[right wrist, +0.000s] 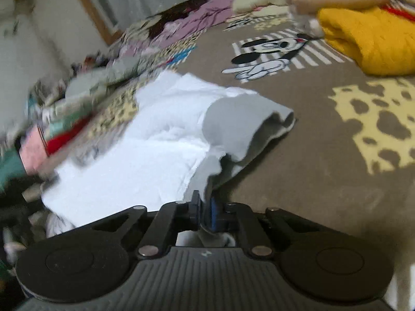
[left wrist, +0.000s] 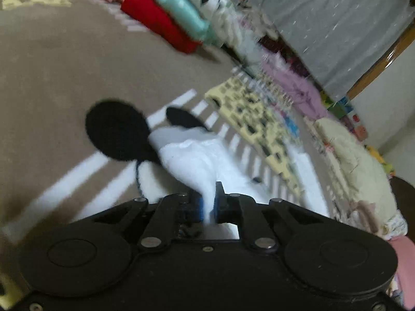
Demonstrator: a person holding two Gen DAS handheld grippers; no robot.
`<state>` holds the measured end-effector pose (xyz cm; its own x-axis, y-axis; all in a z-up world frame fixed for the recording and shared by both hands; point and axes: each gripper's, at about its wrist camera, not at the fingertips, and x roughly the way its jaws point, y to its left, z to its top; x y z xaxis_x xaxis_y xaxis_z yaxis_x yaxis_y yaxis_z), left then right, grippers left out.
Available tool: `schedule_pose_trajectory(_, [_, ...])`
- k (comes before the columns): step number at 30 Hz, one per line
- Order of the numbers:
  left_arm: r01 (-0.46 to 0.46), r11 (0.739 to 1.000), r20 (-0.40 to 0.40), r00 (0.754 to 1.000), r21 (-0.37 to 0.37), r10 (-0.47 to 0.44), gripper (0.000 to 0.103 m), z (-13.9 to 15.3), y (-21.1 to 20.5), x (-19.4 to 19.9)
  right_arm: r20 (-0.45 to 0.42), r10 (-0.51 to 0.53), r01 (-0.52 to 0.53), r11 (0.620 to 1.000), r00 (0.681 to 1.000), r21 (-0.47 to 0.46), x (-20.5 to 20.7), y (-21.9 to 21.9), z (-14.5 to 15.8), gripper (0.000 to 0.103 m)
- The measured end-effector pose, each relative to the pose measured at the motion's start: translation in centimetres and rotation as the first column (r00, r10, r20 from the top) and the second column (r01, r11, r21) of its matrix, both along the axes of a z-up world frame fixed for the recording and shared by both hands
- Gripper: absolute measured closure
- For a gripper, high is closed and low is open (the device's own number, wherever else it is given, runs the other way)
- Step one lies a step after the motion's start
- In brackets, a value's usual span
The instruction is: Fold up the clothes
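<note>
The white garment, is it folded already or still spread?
Partly folded: the white garment has one edge doubled over, both grippers pinching it.

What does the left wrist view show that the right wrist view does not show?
Only the left wrist view shows the left tongs, shut on a bunched edge of the white garment, and the folded red garment farther back. Only the right wrist view shows the right tongs, shut on the same garment's grey sleeve, and a yellow garment. Both show the white garment and the brown cartoon-print blanket under it.
</note>
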<state>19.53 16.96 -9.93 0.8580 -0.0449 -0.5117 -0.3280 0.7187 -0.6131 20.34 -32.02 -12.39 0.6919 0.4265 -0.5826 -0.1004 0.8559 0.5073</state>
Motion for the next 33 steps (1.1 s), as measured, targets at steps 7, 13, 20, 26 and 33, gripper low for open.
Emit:
schedule_pose_trajectory(7, [0.163,0.986,-0.169,0.974,0.044,-0.153,0.089,1.3,-1.5,-2.1,-0.029,-0.076,0.08,0.988,0.997,0.129,-5.1,-5.3,1.3,0.095])
schedule_pose_trajectory(13, [0.088,0.987,-0.253,0.966,0.133,-0.052,0.055,1.7,-1.6,-2.3,-0.159,-0.049,0.064,0.994,0.986,0.086,-7.0,-6.3,-0.6,0.082])
schedule_pose_trajectory(20, [-0.028,0.974,-0.174,0.982,0.224,0.068,0.054,3.7,-0.7,-2.7,-0.069,-0.219,0.229,0.95,0.973,0.212,-7.7,-11.0,-0.5,0.044])
schedule_pose_trajectory(26, [0.195,0.966,-0.064,0.98,0.171,-0.187,0.054,5.6,-4.3,0.2,-0.027,-0.25,0.247,0.927,0.968,0.281,-2.8,-12.2,-1.8,0.044])
schedule_pose_trajectory(33, [0.303,0.944,-0.067,0.953,0.132,-0.297,0.053,5.0,-9.2,8.7,-0.012,-0.263,0.252,0.909,0.965,0.332,1.3,-12.0,-2.9,0.039])
